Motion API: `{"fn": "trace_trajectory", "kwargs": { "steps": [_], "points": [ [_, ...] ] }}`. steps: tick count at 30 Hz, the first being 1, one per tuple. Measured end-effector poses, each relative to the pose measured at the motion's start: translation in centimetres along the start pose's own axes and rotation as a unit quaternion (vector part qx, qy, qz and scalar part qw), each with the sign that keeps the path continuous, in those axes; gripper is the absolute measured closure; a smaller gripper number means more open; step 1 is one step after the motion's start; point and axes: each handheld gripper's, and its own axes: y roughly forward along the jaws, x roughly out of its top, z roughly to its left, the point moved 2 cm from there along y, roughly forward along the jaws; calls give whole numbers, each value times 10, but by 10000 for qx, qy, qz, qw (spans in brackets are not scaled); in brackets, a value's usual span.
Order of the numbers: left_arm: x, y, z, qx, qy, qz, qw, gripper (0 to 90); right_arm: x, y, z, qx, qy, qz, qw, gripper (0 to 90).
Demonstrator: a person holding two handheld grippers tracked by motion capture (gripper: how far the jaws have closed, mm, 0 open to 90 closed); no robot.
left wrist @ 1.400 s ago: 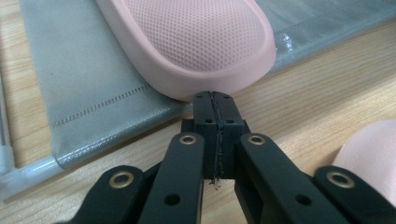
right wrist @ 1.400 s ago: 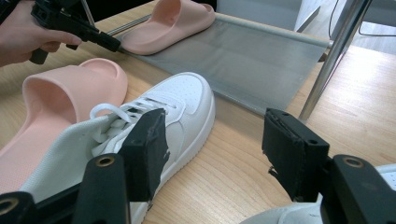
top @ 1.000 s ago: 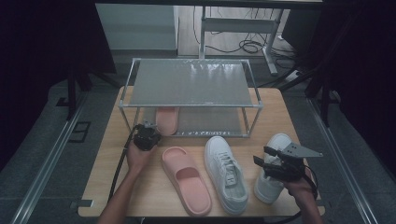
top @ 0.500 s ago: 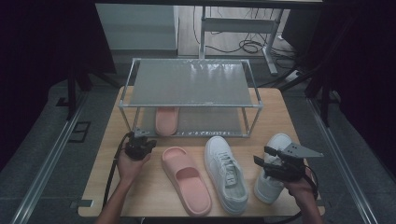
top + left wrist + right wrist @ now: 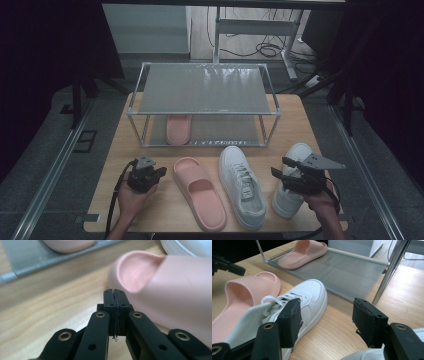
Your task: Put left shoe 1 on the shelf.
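- The left gripper (image 5: 115, 293) rises from the bottom edge, its two black jaws pressed flat together with only a thin seam between them and nothing caught there.
- Its tips sit low over the wooden surface (image 5: 50, 307), whose pale grain runs across the frame.
- A pink slipper (image 5: 170, 287) lies just right of the tips, its rounded open end facing the camera, blurred by nearness; whether it touches the jaws cannot be told.
- Beyond, a grey shelf (image 5: 37, 257) crosses the upper left, edged by a metal bar.
- A second pink slipper (image 5: 68, 243) rests on that shelf at the top edge.
- A white shoe sole (image 5: 185, 246) shows at the upper right corner.
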Motion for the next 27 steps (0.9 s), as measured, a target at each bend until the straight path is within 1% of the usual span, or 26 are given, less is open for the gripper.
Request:
{"fn": "trace_trajectory", "kwargs": {
  "steps": [5, 8, 13, 18, 27],
  "points": [
    [-12, -3, -5, -61, -15, 53, 10000, 899, -1, 1, 0, -5, 33, 8, 10000, 404],
    [-19, -5, -6, -57, -27, 111, 9999, 899, -1, 1, 0, -3, 14, 15, 10000, 404],
    [-27, -8, -6, -52, -79, 139, 9999, 899, -1, 1, 0, -3, 23, 17, 10000, 404],
    [-28, -9, -8, -85, -76, 145, 9998, 898, -1, 1, 0, -2, 26, 14, 10000, 404],
    [-23, -5, -13, -120, -6, 172, 9998, 900, -1, 2, 0, 3, 25, 18, 10000, 405]
  ]
}}
